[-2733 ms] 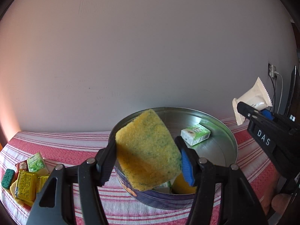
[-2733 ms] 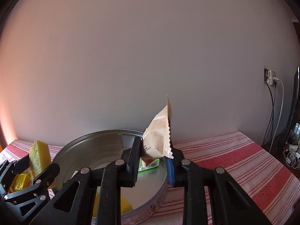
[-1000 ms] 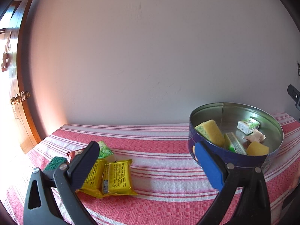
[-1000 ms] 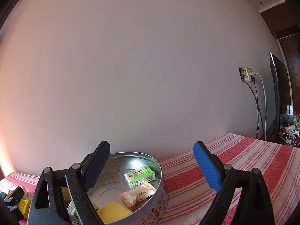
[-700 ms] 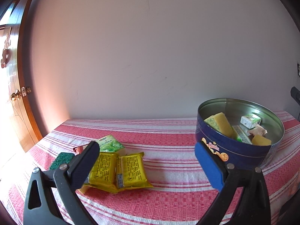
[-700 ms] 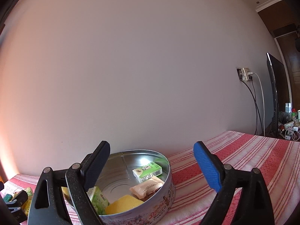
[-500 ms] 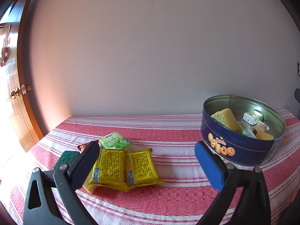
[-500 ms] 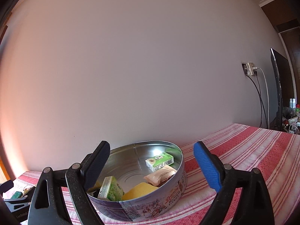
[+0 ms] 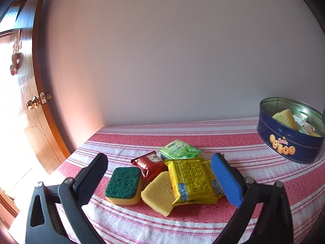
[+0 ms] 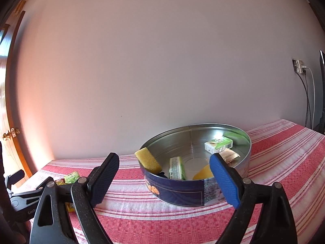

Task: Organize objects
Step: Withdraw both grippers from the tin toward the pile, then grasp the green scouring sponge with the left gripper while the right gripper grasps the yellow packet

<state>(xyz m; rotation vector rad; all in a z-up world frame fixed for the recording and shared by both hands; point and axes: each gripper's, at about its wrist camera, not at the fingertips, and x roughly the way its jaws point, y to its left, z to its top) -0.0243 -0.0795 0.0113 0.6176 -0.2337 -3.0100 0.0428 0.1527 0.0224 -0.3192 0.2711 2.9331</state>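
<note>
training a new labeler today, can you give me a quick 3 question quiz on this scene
1. True or false: the left gripper is shut on a sponge.
2. Which lies outside the blue tin? A) green-topped sponge B) beige packet C) white and green box
3. What colour is the packet between the green-topped sponge and the green packet?

Key: 1 false, its jaws are open and empty. 2 A. 3 red.

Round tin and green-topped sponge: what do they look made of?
Tin: looks like thin metal, with a bare shiny silver inside showing glare and a printed blue outside. Green-topped sponge: likely foam, with a matte yellow porous body and a coarse green scouring layer on top.
</note>
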